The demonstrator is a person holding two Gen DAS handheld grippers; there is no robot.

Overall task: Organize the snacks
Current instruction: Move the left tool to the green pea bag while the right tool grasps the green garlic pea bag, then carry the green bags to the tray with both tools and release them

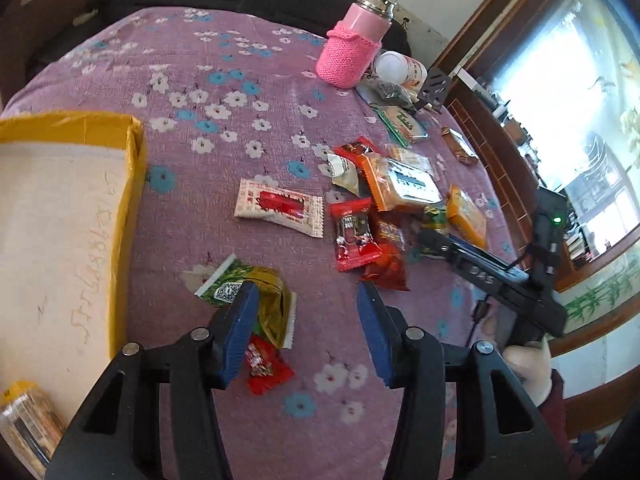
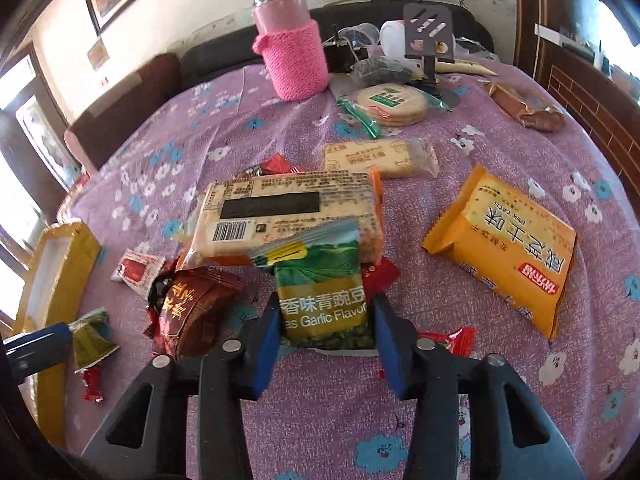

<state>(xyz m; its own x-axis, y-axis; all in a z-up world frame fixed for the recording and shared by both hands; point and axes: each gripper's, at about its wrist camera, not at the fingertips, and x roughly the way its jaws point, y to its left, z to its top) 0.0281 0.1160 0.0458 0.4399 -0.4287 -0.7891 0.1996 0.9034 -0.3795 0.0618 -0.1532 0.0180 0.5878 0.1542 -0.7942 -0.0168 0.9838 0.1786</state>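
Several snack packets lie on a purple flowered cloth (image 1: 224, 60). My left gripper (image 1: 306, 292) is open above the cloth, with a green-gold packet (image 1: 260, 292) and a small red packet (image 1: 266, 368) by its left finger. A white-red packet (image 1: 280, 206) and red packets (image 1: 354, 236) lie ahead. My right gripper (image 2: 326, 310) has its fingers on both sides of a green garlic pea packet (image 2: 320, 296); they look closed against it. An orange packet (image 2: 508, 252), a large cracker pack (image 2: 288, 212) and a brown packet (image 2: 192, 308) lie around it.
A yellow-taped white box (image 1: 60, 240) stands at the left, also seen in the right wrist view (image 2: 56, 276). A pink knit-sleeved bottle (image 2: 292, 44), a black phone stand (image 2: 428, 36), round crackers (image 2: 390, 104) and a brown pack (image 2: 524, 106) sit at the far side.
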